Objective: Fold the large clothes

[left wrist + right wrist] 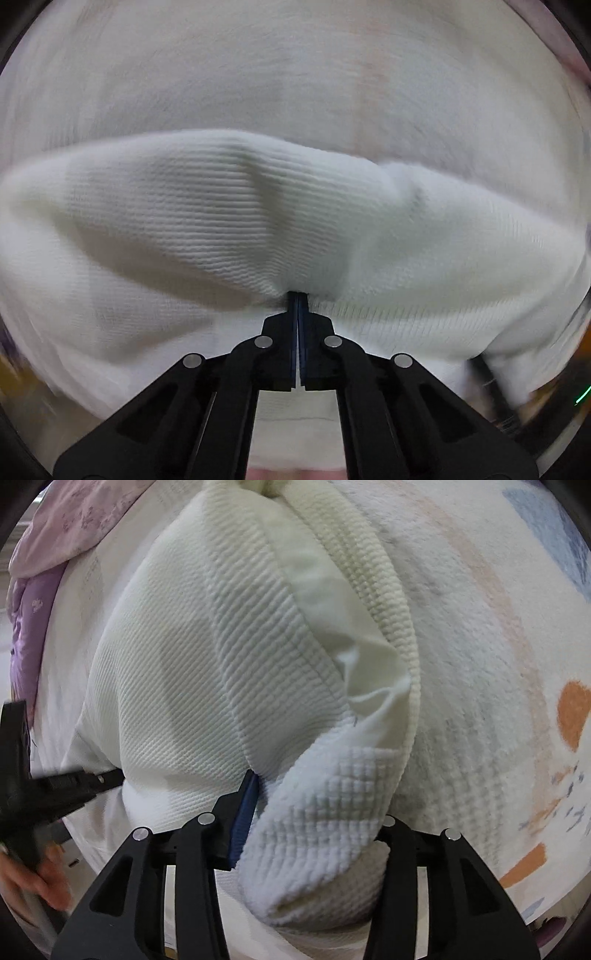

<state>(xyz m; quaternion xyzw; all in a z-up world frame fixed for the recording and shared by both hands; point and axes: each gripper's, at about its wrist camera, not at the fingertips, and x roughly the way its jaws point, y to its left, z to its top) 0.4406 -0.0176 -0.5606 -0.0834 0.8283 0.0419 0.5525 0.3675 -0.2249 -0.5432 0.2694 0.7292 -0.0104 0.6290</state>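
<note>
Patterned bedspread (498,664) below; left gripper (297,295) and right gripper (258,786), both clamped on white sweater (258,206), mid-fold; next, lay flat.

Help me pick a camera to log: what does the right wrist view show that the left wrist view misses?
Only the right wrist view shows the ribbed hem, the purple floral fabric, the patterned bedsheet and the person's hand on the other gripper's handle. Only the left wrist view shows the left gripper head-on, shut on a fold. Both show the white sweater, which the right gripper also holds.
</note>
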